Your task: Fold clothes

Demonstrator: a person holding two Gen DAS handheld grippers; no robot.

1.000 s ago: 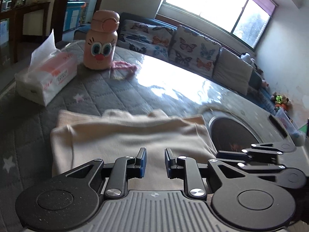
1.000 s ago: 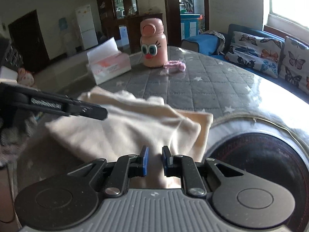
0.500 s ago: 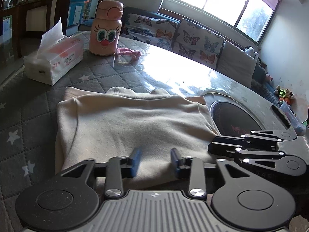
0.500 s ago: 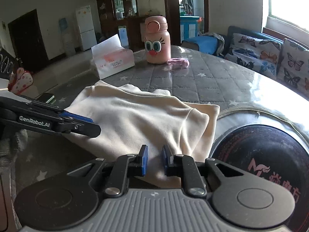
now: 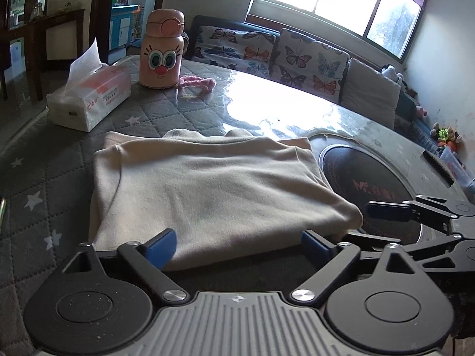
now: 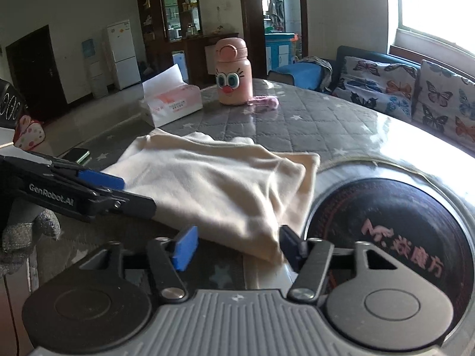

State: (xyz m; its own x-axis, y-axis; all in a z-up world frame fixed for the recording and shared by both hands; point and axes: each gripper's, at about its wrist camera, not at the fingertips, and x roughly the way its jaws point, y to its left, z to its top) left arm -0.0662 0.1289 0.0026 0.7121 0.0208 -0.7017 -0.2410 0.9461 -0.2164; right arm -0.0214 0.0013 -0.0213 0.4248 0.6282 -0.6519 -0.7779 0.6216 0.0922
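A cream garment lies folded into a flat rectangle on the grey quilted table cover. My left gripper stands open at its near edge, the blue pads wide apart and holding nothing. My right gripper is open too, at the garment's near right corner, with the cloth lying between its spread fingers but not pinched. The right gripper shows from the side at the right of the left wrist view. The left gripper shows at the left of the right wrist view.
A tissue box, a pink bottle with a cartoon face and a pink hair tie stand at the table's far side. A round black hob is set in the table right of the garment. A sofa with butterfly cushions lies beyond.
Both grippers have opened from shut and let go of the garment, which now lies flat and folded. Both have drawn back toward the near edge.
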